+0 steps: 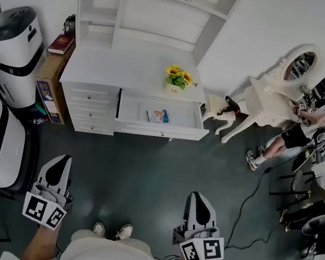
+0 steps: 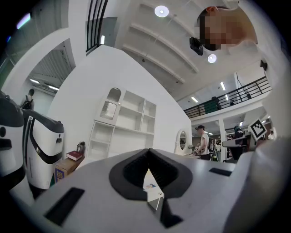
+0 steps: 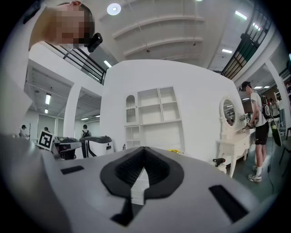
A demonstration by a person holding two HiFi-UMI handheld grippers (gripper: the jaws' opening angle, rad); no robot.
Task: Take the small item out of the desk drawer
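Note:
A white desk (image 1: 132, 71) with a shelf hutch stands ahead, its right drawer (image 1: 158, 125) pulled open. A small blue-and-white item (image 1: 158, 115) lies flat inside the drawer. My left gripper (image 1: 61, 163) and right gripper (image 1: 198, 200) hang low over the dark floor, well short of the desk, both shut and empty. In the left gripper view the left gripper (image 2: 148, 158) has its jaws closed tip to tip, and the small item (image 2: 150, 185) shows through the gap below. The right gripper (image 3: 144, 155) is likewise closed, pointing at the desk.
Yellow flowers (image 1: 178, 77) sit on the desk top above the drawer. White machines (image 1: 6, 61) and a wooden side cabinet with a red book (image 1: 60, 44) stand at the left. A white vanity table (image 1: 278, 94), a person (image 1: 310, 124) and a floor cable (image 1: 252, 201) are at the right.

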